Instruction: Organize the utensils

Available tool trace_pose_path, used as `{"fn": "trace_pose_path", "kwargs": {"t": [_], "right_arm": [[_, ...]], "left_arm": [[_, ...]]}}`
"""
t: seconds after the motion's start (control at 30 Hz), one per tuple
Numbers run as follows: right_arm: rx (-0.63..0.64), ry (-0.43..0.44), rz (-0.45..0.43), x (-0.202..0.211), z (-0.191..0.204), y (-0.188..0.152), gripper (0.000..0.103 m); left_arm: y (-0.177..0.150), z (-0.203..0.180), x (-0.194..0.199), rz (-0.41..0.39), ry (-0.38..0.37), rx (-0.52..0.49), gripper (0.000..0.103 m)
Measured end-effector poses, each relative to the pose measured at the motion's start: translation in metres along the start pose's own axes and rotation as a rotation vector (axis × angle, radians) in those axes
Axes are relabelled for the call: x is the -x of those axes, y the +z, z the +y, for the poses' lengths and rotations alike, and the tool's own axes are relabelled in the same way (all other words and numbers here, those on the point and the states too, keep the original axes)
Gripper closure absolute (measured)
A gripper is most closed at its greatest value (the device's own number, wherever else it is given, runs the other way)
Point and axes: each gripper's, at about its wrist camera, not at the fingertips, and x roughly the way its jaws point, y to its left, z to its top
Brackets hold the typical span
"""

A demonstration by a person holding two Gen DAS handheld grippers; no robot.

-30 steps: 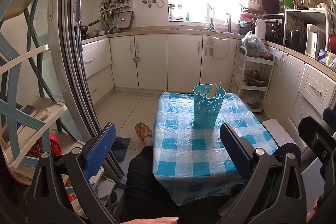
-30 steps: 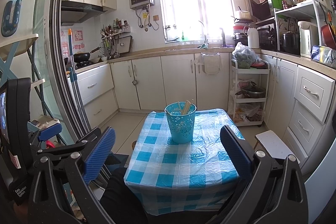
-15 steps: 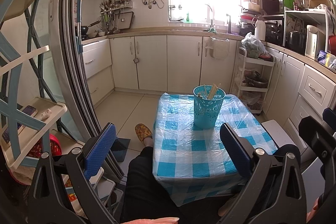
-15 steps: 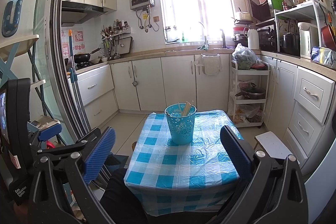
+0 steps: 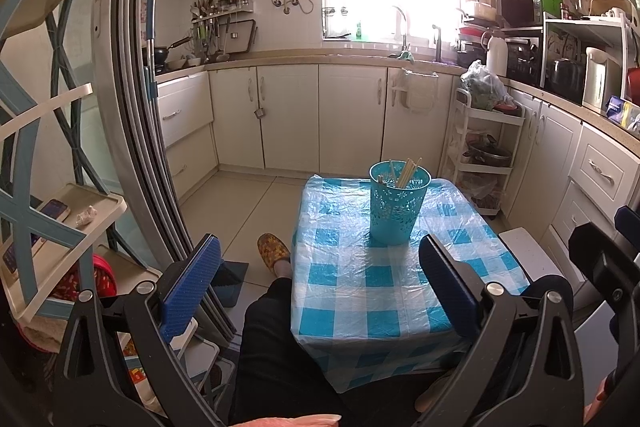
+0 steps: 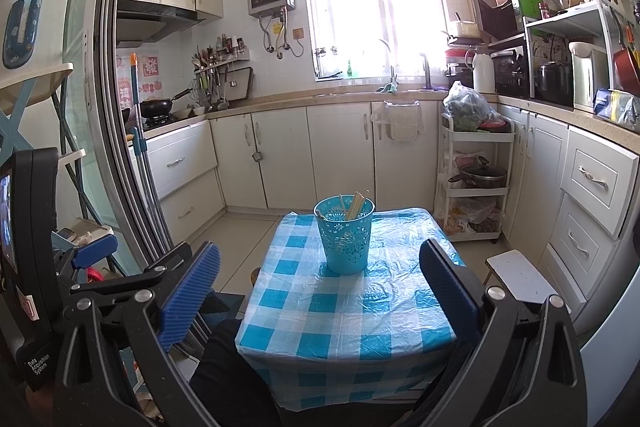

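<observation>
So there's a teal perforated holder (image 5: 399, 203) on the small checkered table (image 5: 384, 291), with some wooden chopsticks (image 5: 407, 172) standing in it, tips leaning right. It sits well beyond both sets of fingers, between them and nearer the right finger in the left view. Left gripper (image 5: 318, 281) and right gripper (image 6: 319, 283) both hang level above the near table edge, fingers wide apart, nothing held.

**Colours and patterns around the table**

A blue-and-white checked plastic tablecloth (image 6: 344, 311) is seen. On it, a turquoise perforated plastic basket (image 6: 346, 239) with flower cut-outs is shown, holding pale wooden chopsticks (image 6: 354, 205). Left of the tablecloth, a yellow patterned slipper (image 5: 273, 247) is visible.
</observation>
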Motion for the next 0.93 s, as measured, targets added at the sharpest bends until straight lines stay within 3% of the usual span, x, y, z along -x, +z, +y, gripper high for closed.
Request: {"fn": "trace_pose_path", "kwargs": {"t": [0.37, 0.57, 0.73, 0.93], "right_arm": [[0.000, 0.002, 0.018, -0.007, -0.006, -0.002, 0.007], [-0.039, 0.006, 0.069, -0.039, -0.021, -0.010, 0.007], [-0.074, -0.055, 0.183, -0.105, -0.045, -0.024, 0.007], [-0.038, -0.180, 0.322, -0.213, -0.081, -0.050, 0.007]], "left_arm": [[-0.008, 0.000, -0.011, 0.017, -0.007, 0.008, 0.008], [-0.009, -0.006, -0.040, 0.040, 0.011, -0.016, 0.008], [-0.012, -0.014, -0.091, 0.139, 0.029, -0.045, 0.008], [-0.015, -0.018, -0.142, 0.226, 0.038, -0.043, 0.008]]}}
